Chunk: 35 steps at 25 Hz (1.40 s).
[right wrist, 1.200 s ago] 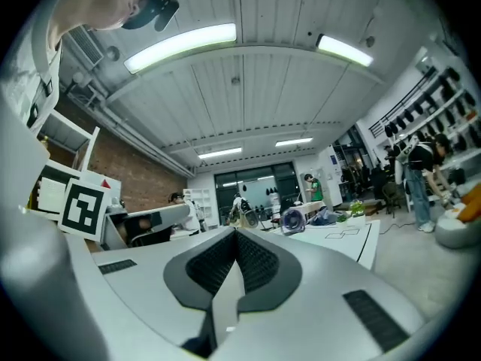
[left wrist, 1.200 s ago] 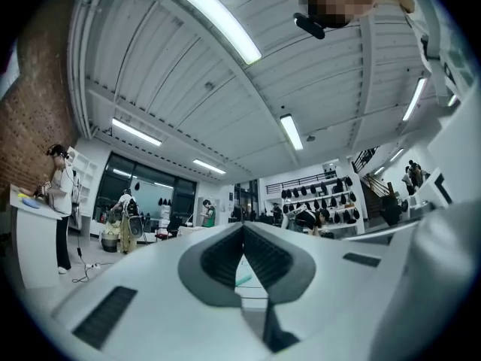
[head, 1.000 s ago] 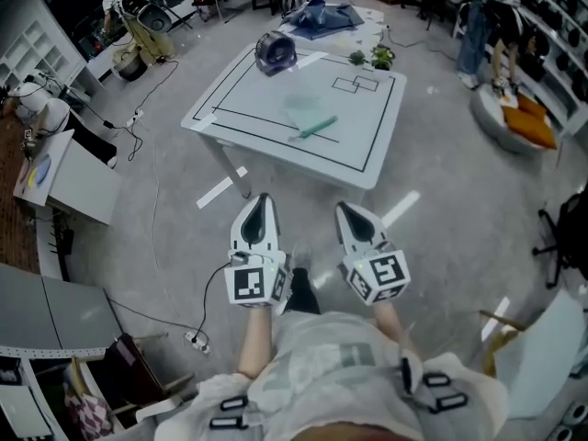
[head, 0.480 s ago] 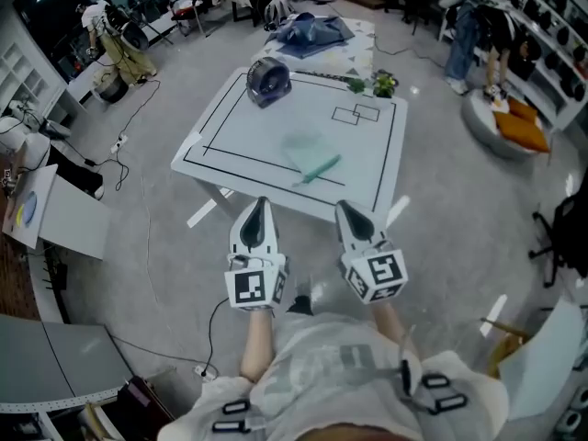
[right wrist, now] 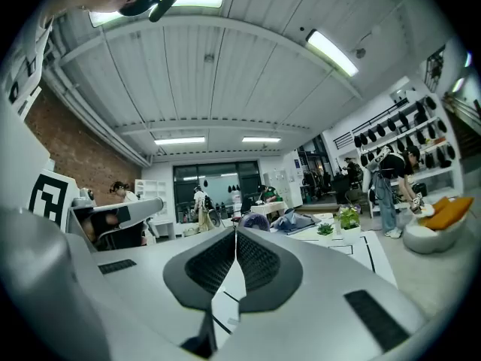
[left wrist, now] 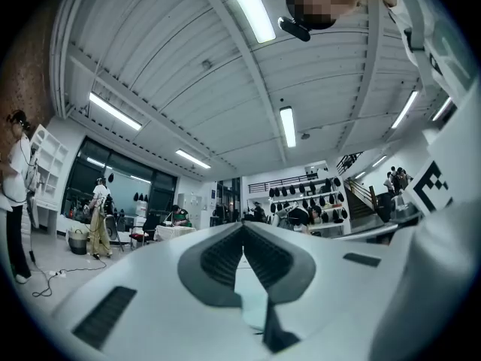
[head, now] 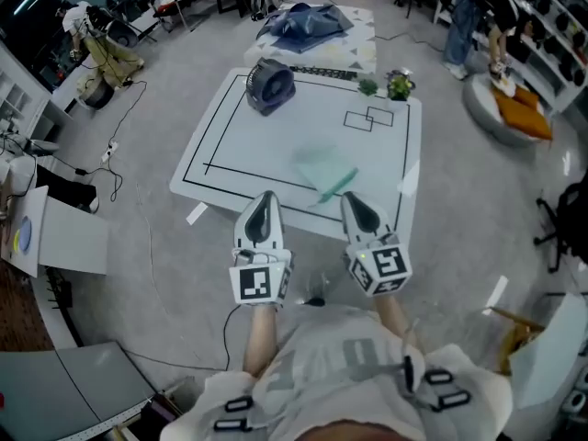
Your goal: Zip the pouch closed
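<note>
A pale green pouch [head: 325,173] lies flat on the white table [head: 239,136] near its front edge, a darker green strip along its right side. My left gripper [head: 265,202] and right gripper [head: 354,205] are held side by side at the table's near edge, both shut and empty, pointing roughly level toward the table. The pouch sits just beyond and between their tips. In the left gripper view a sliver of the pouch [left wrist: 252,295] shows below the closed jaws. In the right gripper view the table's black outline [right wrist: 225,295] shows under the closed jaws.
A dark blue fan-like object [head: 269,84] stands at the table's far left, small potted plants [head: 398,84] at the far right. A grey box [head: 60,237] stands left on the floor, cables [head: 129,136] trail nearby. A blue heap [head: 308,18] lies beyond the table. People stand at the room's edges.
The table and pouch have come closer in the head view as I walked toward them. Both grippers kept their side-by-side pose and stayed shut.
</note>
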Motion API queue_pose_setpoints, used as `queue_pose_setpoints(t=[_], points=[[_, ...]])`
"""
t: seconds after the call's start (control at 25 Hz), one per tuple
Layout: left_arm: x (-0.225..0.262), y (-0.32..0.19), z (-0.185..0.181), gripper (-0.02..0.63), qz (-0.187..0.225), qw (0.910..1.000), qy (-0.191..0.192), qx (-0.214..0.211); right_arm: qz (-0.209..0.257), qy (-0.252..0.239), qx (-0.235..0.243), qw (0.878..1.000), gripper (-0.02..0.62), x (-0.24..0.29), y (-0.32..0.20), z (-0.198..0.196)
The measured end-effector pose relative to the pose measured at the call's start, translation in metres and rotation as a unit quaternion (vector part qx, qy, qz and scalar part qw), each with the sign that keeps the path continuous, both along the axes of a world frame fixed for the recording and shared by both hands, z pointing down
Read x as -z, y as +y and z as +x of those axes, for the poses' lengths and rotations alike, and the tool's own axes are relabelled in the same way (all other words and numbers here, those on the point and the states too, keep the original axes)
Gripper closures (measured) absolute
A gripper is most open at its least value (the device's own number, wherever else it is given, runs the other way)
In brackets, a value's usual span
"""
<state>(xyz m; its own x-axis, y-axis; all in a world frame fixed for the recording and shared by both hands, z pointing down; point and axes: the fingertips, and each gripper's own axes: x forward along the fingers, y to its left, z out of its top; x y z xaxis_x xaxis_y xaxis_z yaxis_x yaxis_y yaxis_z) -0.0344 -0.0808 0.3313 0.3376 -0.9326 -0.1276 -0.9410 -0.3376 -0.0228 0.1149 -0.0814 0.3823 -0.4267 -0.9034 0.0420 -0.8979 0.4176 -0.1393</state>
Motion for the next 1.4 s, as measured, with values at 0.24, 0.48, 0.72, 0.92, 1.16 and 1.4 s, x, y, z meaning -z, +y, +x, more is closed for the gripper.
queue_pose_setpoints(t=[0.24, 0.48, 0.72, 0.92, 1.16, 1.4], points=[[-0.014, -0.042, -0.021, 0.598, -0.011, 0.9997, -0.010, -0.018, -0.012, 0.005, -0.039, 0.999, 0.586, -0.017, -0.033, -0.013], [-0.021, -0.063, -0.031, 0.598, -0.027, 0.9989, -0.020, -0.032, -0.036, -0.003, -0.061, 0.998, 0.586, -0.025, -0.045, -0.016], [-0.019, -0.074, -0.056, 0.598, -0.021, 0.9996, 0.015, -0.010, -0.042, 0.011, -0.056, 0.998, 0.586, -0.029, -0.063, -0.031], [-0.009, -0.088, -0.081, 0.598, -0.005, 0.9996, 0.024, 0.016, 0.017, 0.062, -0.044, 0.997, 0.586, -0.002, -0.090, -0.043], [0.029, -0.108, -0.091, 0.598, 0.036, 0.9992, 0.007, 0.012, 0.061, 0.016, -0.076, 0.995, 0.586, 0.029, -0.137, -0.044], [0.035, -0.132, -0.091, 0.598, 0.050, 0.9986, 0.000, 0.018, 0.080, 0.014, -0.050, 0.995, 0.586, 0.037, -0.147, -0.062]])
